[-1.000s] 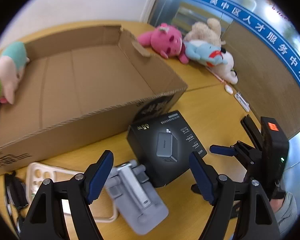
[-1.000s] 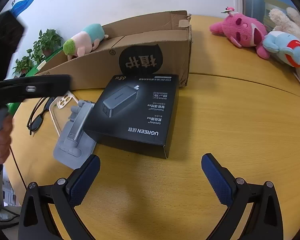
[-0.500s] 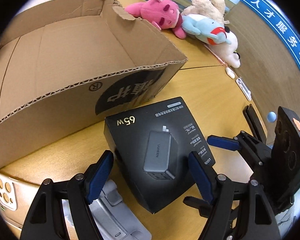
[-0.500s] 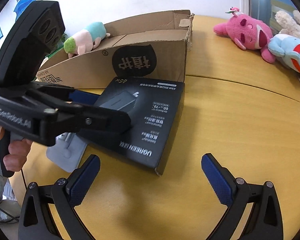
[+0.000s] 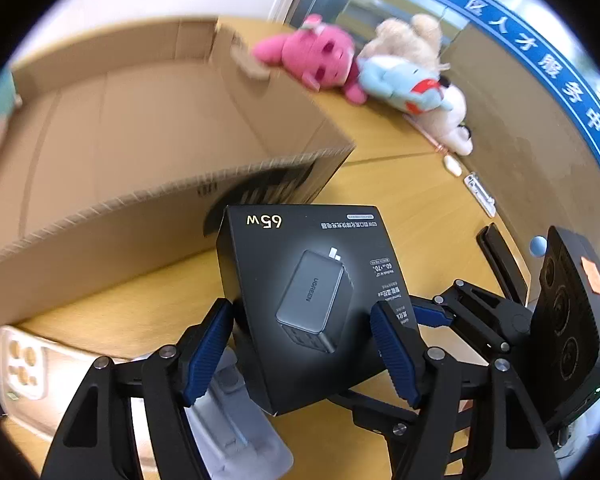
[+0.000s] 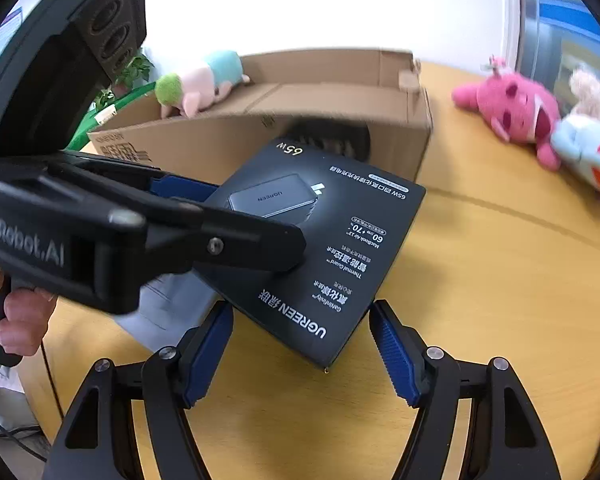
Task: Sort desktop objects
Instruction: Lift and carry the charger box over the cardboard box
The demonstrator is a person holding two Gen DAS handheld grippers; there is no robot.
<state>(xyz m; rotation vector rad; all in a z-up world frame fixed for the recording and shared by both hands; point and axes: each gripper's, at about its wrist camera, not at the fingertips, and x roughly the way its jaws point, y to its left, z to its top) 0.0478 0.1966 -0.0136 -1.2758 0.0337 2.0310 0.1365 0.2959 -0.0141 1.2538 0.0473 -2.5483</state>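
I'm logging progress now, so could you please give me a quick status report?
Left tool shut on black cardboard charger box, box lifted at a tilt. Right tool open, astride box corner. Open brown cardboard carton just beyond.

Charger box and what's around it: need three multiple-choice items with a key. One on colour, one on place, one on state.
1. What colour is the charger box?
A. white
B. black
C. red

2. Where does the pink toy lie?
A. on the floor
B. on top of the charger box
C. on the table, against the light-blue toy

3. What state is the left gripper in?
A. closed on the charger box
B. open, holding nothing
C. closed on the pink toy

Key:
1 B, the box's printed face is black in both views.
2 C, the toy rests on the wooden tabletop with the light-blue toy pressed against it.
3 A, its blue fingers press against opposite sides of the box.
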